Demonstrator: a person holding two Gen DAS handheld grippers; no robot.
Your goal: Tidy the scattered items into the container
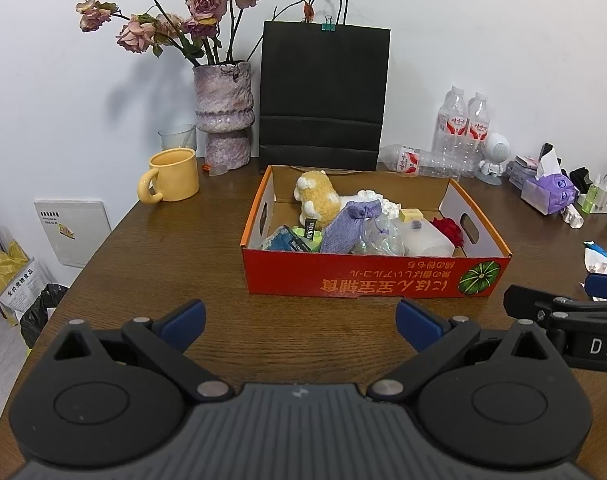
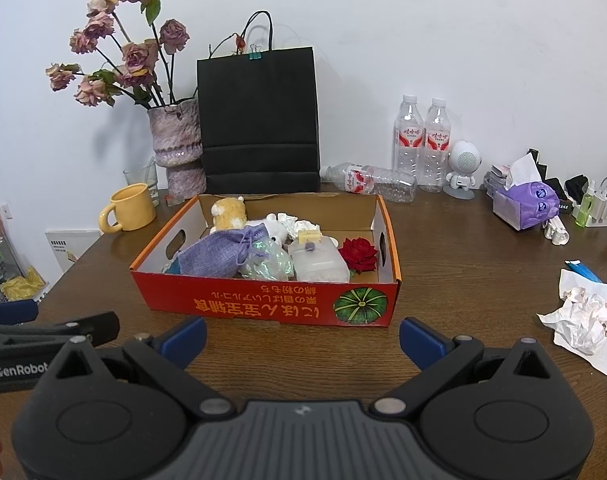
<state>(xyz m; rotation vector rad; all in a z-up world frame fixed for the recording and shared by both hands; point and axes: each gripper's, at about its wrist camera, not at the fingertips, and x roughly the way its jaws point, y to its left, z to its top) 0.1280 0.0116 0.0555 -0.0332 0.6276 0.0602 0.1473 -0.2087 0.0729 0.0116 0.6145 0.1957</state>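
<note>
1. Blue-padded, my left tool [image 1: 299, 322] and right tool [image 2: 302, 336] both hang spread and empty over the desk [image 1: 183, 264].
2. Just beyond them sits the red box [image 2: 263, 306], already holding the plush toy [image 2: 228, 212], purple pouch [image 2: 217, 254] and rose [image 2: 358, 254].
3. Next, I judge, comes the crumpled paper [image 2: 583, 312] to my right: pinch its bulk, lift clear of the box wall.

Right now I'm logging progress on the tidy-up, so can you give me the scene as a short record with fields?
container: red cardboard box, open top, on the wooden table
inside box: plush toy, purple pouch, red rose, white plastic tub
loose on table: crumpled paper, to the right of the box
left gripper: open, holding nothing, in front of the box
right gripper: open, holding nothing, in front of the box
</note>
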